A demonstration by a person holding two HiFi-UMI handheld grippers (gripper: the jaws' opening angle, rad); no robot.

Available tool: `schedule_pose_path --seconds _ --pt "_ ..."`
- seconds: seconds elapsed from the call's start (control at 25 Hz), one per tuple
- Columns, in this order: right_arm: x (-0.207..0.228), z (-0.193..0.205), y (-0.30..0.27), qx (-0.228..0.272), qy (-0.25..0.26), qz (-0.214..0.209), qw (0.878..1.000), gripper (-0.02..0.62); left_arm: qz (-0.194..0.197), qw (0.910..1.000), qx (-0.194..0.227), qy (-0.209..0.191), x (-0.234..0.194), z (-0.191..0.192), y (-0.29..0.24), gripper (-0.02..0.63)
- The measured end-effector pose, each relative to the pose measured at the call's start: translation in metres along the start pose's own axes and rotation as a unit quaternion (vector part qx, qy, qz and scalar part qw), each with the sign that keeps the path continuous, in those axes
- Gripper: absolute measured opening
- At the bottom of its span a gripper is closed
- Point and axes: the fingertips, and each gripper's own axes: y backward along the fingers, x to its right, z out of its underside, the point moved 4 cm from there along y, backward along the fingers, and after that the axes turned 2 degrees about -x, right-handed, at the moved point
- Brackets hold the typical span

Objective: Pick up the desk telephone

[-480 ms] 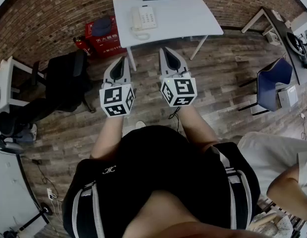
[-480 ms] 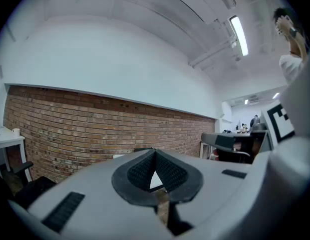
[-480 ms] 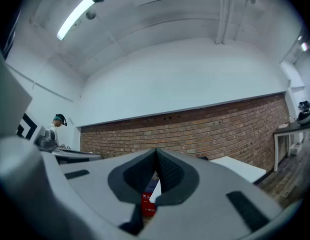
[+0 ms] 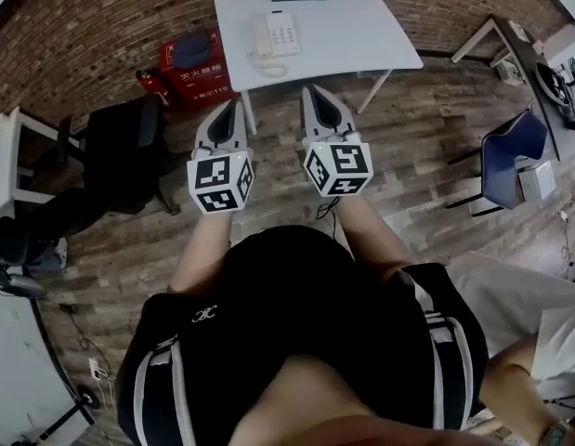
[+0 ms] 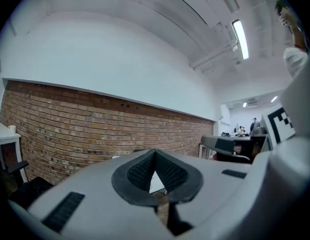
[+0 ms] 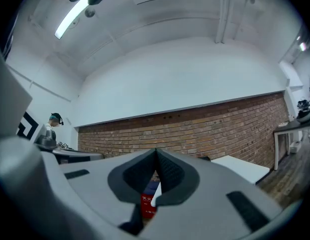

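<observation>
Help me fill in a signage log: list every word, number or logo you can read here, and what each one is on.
"灭火": white characters on the red box; the characters that follow are too blurred to read.
Small white emblem on the black shirt: a logo shape, with no legible letters.
Keypad of the desk telephone: too small to read.
No other readable text.

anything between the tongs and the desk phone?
Head view: only bare white table and the coiled cord lie between left tongs, right tongs and desk telephone.
</observation>
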Motion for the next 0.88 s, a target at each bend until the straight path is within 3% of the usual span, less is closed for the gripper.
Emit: schedule_pose_path --seconds 0.36,0.88 --pt "-0.001 0.011 -0.021 -0.004 -0.008 0.041 0.999 -0.002 0.037 0.9992 -0.017 -0.003 -0.028 0.01 -0.024 0.002" --pt "0.036 0.024 -0.093 -0.005 -0.003 0.032 0.999 -0.002 0.036 0.9993 0.001 -0.012 -0.049 -0.002 -0.093 0.002"
